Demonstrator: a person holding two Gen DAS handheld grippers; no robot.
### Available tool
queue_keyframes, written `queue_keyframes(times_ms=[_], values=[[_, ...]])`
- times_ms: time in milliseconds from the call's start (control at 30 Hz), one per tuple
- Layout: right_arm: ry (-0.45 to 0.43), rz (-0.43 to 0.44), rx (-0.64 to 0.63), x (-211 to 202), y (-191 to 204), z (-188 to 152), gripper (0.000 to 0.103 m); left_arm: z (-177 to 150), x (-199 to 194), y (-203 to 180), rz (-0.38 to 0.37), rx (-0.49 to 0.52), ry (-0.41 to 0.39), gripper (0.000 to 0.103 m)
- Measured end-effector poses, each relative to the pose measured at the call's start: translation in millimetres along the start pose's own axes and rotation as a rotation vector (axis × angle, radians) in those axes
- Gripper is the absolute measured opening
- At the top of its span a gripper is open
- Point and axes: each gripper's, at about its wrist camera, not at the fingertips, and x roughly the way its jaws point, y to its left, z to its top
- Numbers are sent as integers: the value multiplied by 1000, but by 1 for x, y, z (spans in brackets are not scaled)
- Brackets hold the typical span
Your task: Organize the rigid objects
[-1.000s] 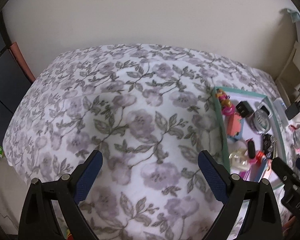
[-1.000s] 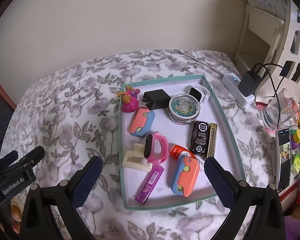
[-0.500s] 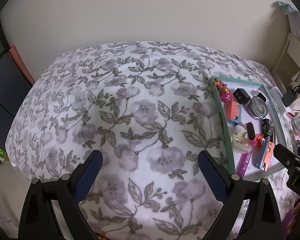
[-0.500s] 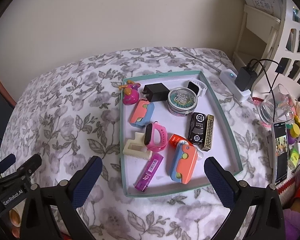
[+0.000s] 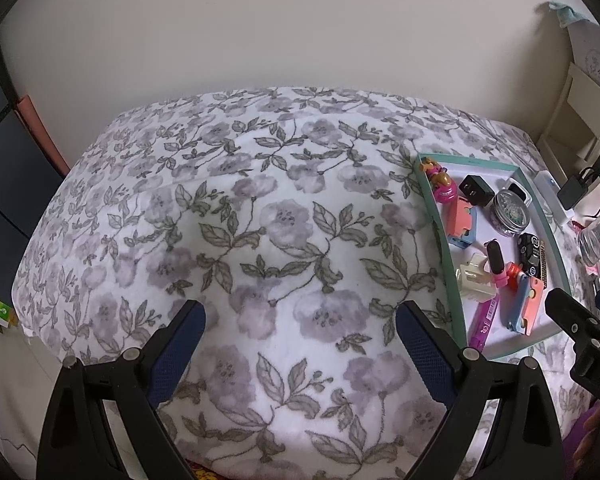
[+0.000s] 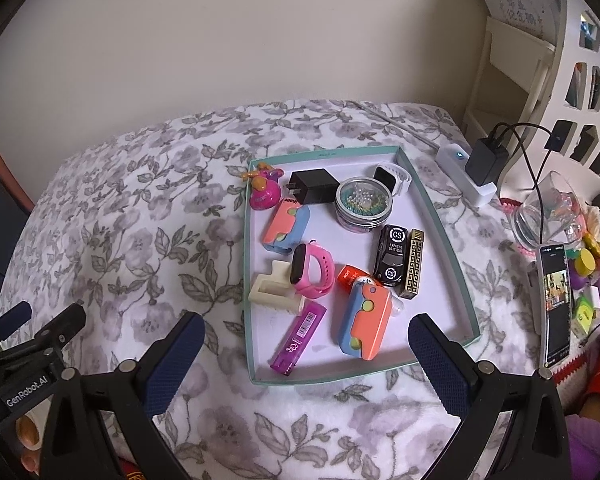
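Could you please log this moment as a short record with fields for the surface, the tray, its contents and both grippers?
surface: floral blanket
tray: teal-rimmed tray lying on the blanket
contents: pink watch, toy car, black charger, round tin, purple stick, cream clip, two orange-blue toys, among others
beside tray: phone, glass, power strip
left gripper: open, empty, over bare blanket
right gripper: open, empty, facing the tray's near end

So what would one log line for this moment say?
left tool: open, over floral blanket | right tool: open, before teal-rimmed tray | nothing held
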Motion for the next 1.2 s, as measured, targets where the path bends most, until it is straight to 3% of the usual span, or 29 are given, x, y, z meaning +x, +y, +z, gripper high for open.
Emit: queue_keyframes(times_ms=[1200], values=[[8,-13,-39,4,2,2,103,1,0,1,-44,-34,14,96]])
